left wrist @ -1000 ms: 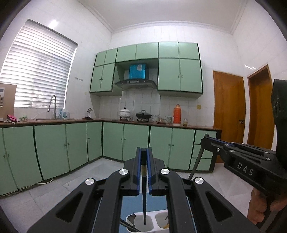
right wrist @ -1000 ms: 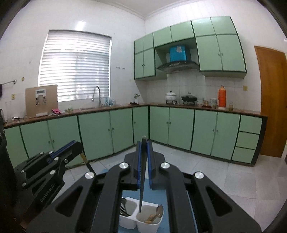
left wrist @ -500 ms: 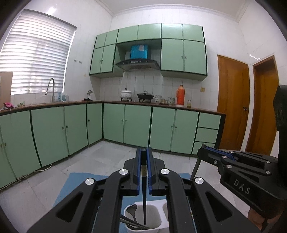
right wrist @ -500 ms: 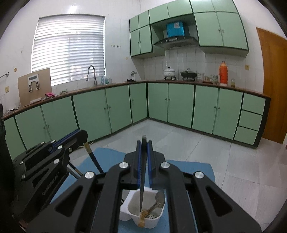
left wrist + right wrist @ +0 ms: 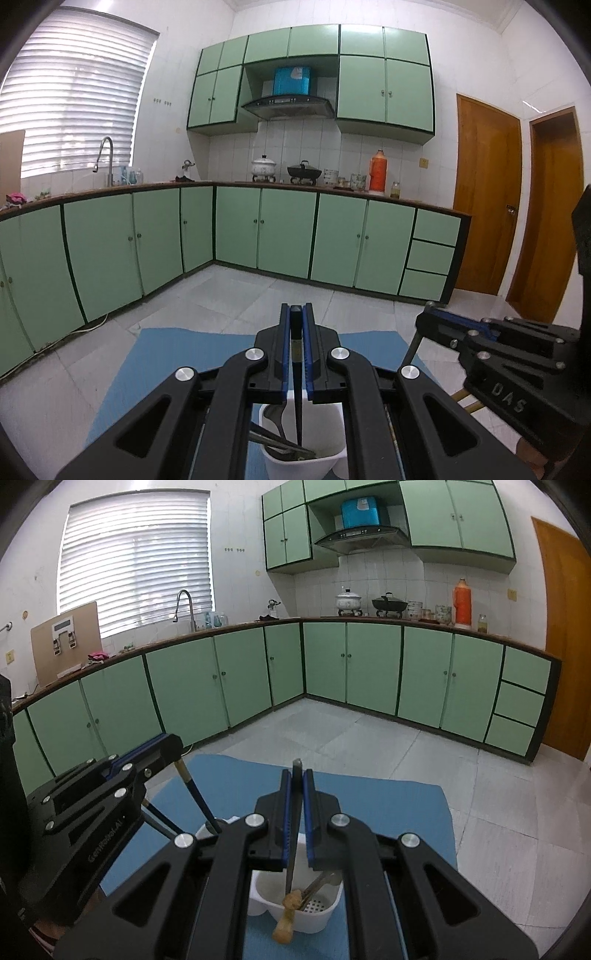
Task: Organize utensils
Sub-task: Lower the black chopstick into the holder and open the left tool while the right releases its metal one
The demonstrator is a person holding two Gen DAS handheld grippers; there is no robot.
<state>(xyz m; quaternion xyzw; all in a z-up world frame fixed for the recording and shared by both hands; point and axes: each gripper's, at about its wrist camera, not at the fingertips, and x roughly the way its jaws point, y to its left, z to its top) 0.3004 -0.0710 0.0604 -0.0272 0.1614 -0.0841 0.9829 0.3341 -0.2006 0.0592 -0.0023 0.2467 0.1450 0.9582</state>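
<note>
In the left wrist view my left gripper is shut on dark chopsticks. Their lower ends hang inside a compartment of the white utensil holder, beside a metal spoon. The right wrist view shows the same gripper at the left, its chopsticks slanting down toward the holder's left side. My right gripper is shut on a slim dark utensil. That utensil's tip hangs over the holder's right compartment, where a wooden-handled spoon leans out. The right gripper also shows at the right of the left wrist view.
The holder stands on a blue mat laid on a pale surface. Beyond it lie a tiled floor, green base cabinets under a counter with pots, and wooden doors at the right. A hand grips the right tool.
Both grippers have sunk and tipped downward, still shut on their utensils. The holder and blue mat have come up larger in both views.
</note>
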